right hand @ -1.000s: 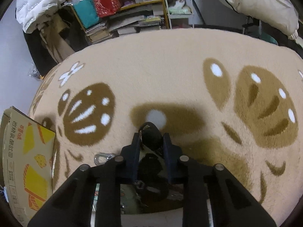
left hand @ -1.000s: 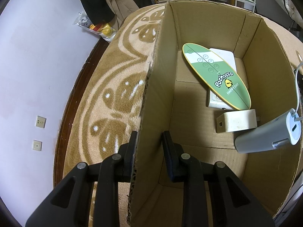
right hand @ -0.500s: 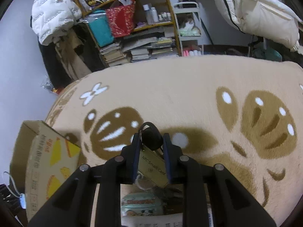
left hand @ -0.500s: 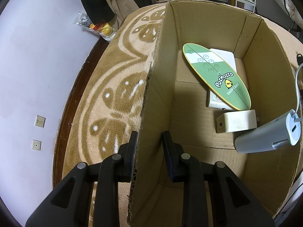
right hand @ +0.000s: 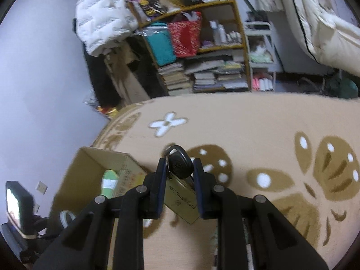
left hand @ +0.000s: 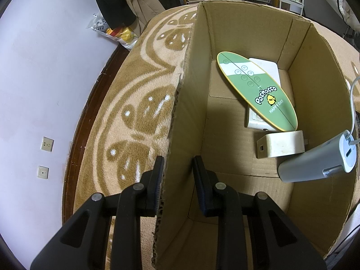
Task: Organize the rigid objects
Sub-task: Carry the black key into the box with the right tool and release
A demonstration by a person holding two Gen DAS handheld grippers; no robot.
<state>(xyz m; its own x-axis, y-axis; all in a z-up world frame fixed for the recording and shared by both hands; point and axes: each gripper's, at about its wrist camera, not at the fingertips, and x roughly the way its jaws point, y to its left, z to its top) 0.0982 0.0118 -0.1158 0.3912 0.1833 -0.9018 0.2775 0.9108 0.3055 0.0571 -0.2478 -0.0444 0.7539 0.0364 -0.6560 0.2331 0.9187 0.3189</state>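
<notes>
A tan plush rug with brown leaf and white flower patterns covers the floor, with a pale wall to one side and a crowded wooden bookshelf at the back.

In the left wrist view, the left gripper is clamped on the near side wall of an open brown cardboard box, one finger outside the wall and one inside. Ahead of it and to its right, on the box floor, lie a grey cylindrical device with a white cable, then a cream rectangular block, then a green oval board printed "Pochacco", resting across a white flat box. None of these details show well from the other camera.

Only the right wrist view shows the right gripper, its jaws closed on a black key fob on a metal ring, with a gold tag reading "NFC Smart Card" hanging below. The bundle is held above the rug; the cardboard box sits just to its left and below, a strip of the green board visible inside.
</notes>
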